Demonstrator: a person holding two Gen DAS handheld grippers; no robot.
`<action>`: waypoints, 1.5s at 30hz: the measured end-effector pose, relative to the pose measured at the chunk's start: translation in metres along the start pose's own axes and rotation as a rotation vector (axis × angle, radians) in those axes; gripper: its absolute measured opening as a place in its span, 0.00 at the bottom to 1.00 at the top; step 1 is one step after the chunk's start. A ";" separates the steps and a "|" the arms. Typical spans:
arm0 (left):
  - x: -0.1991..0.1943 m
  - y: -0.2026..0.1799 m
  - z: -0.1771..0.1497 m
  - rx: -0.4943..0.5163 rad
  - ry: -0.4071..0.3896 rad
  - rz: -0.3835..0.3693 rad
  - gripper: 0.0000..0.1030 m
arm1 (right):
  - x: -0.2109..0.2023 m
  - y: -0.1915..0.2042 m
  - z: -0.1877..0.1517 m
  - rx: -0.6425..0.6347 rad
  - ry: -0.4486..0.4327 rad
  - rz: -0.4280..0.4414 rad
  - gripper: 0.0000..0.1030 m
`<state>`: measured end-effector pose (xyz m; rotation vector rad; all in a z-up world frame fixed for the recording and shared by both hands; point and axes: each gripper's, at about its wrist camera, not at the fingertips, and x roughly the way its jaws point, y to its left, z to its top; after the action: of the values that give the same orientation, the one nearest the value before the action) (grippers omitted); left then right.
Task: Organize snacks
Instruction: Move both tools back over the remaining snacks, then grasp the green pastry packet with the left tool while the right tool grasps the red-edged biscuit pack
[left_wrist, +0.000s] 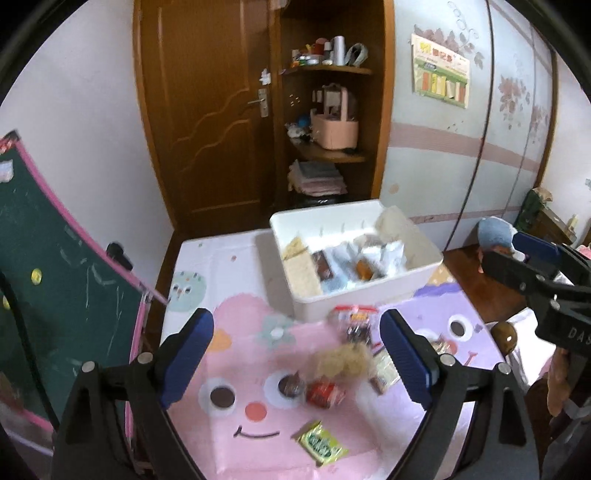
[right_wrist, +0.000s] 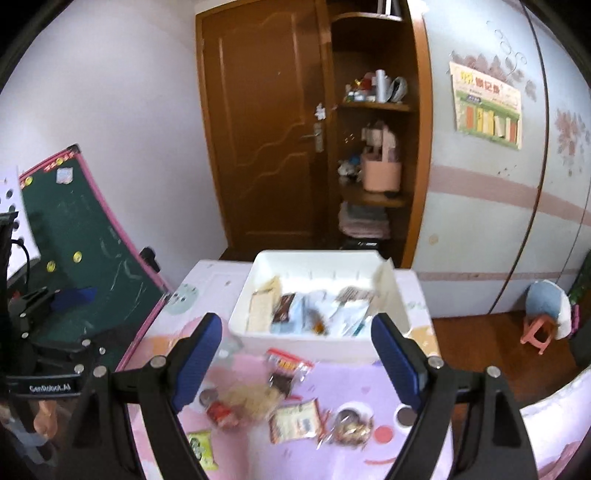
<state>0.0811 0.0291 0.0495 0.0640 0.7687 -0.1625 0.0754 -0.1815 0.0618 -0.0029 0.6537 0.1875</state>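
Observation:
A white bin (left_wrist: 369, 299) at the far side of the table holds several snack packets. In front of it, on the pink and purple cartoon cloth (left_wrist: 229, 332), lie loose snacks: a green packet (left_wrist: 321, 443), a red packet (left_wrist: 325, 393), a beige puffed snack (left_wrist: 343, 360) and a clear bag with a red top (left_wrist: 354, 317). My left gripper (left_wrist: 297, 354) hovers open above them, holding nothing. The right wrist view shows the bin (right_wrist: 306, 345), a tan packet (right_wrist: 295, 421) and a round clear bag (right_wrist: 349, 428). My right gripper (right_wrist: 297, 363) is open and empty too.
A green chalkboard (left_wrist: 55, 258) in a pink frame leans at the table's left edge. Behind the table are a wooden door (left_wrist: 207, 110) and open shelves (left_wrist: 332, 155). A pink stool (right_wrist: 535, 332) stands on the wooden floor to the right.

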 end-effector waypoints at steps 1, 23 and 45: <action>0.001 0.001 -0.013 -0.016 -0.002 0.000 0.88 | 0.004 0.004 -0.011 -0.013 0.013 0.004 0.81; 0.150 -0.004 -0.187 -0.306 0.502 0.091 0.80 | 0.110 -0.018 -0.174 0.217 0.431 0.049 0.81; 0.151 -0.003 -0.181 -0.222 0.389 -0.044 0.34 | 0.204 -0.010 -0.157 0.251 0.481 -0.074 0.81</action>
<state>0.0635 0.0283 -0.1856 -0.1357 1.1724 -0.1064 0.1407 -0.1661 -0.1870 0.1731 1.1522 0.0294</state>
